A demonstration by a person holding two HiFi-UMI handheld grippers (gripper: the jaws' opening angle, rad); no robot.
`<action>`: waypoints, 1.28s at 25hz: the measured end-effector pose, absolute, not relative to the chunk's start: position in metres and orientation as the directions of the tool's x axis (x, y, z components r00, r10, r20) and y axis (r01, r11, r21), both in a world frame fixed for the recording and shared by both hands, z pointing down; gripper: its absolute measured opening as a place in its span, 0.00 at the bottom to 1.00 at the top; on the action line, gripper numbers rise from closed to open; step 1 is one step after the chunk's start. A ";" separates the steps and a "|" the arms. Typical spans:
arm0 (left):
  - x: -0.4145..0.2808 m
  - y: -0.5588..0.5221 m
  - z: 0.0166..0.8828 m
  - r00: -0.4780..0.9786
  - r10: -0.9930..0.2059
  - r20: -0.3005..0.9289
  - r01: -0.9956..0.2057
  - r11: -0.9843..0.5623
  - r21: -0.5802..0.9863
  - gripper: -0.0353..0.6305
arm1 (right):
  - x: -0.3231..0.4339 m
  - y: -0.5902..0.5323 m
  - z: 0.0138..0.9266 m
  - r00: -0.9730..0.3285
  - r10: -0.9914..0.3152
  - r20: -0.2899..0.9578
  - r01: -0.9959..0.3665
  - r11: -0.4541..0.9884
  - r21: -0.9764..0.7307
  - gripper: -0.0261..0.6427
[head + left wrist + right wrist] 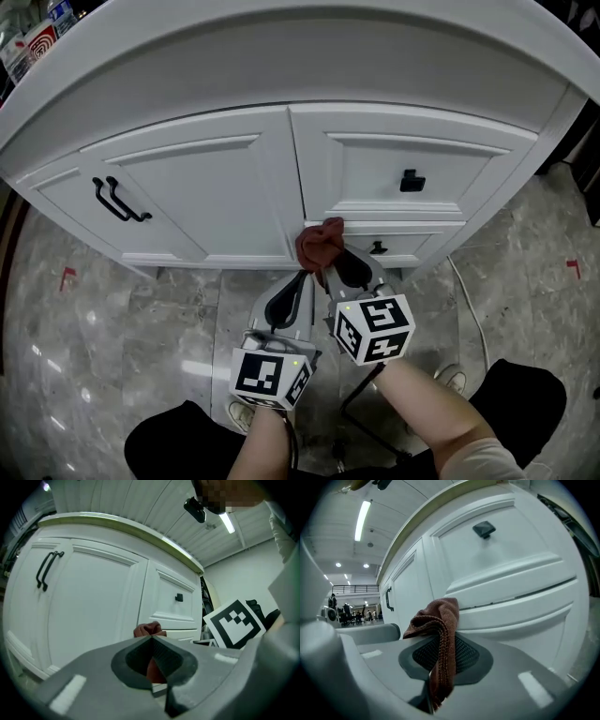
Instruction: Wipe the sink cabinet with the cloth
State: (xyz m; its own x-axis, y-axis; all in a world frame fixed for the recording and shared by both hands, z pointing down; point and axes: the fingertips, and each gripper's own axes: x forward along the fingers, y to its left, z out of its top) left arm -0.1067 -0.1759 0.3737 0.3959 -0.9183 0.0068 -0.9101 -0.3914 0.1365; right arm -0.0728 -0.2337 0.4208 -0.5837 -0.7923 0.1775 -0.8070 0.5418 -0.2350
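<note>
The white sink cabinet (216, 187) fills the top of the head view. A reddish-brown cloth (319, 242) is pressed against its lower middle, beside the bottom drawer's black knob (377, 248). My right gripper (330, 270) is shut on the cloth (438, 620), which bunches above the jaws and hangs down between them in the right gripper view, close to the drawer front (511, 564). My left gripper (296, 281) sits just left of it, shut with nothing held. In the left gripper view, the left gripper (151, 640) has its jaws together, with the cloth (149, 629) beyond them.
The left door carries two black bar handles (120, 200) and the upper drawer a black knob (412, 180). Grey marble floor (112, 328) lies below, with a cable (469, 305) on it at the right. The person's shoe (452, 379) is near the bottom.
</note>
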 end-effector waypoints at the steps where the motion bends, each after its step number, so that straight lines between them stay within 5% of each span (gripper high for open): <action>1: -0.114 -0.176 0.378 0.386 -0.923 0.009 -0.914 -0.380 0.144 0.05 | -0.083 -0.234 0.424 -0.597 -0.781 0.185 -0.797 0.550 -0.249 0.18; 11: -0.117 -0.175 0.390 0.401 -0.915 0.043 -0.915 -0.399 0.051 0.05 | -0.086 -0.248 0.436 -0.586 -0.785 0.203 -0.805 0.536 -0.255 0.18; 32: -0.053 -0.184 0.399 0.477 -0.878 0.039 -0.869 -0.464 0.169 0.05 | 0.046 -0.257 0.438 -0.421 -0.876 0.234 -0.904 0.385 -0.185 0.18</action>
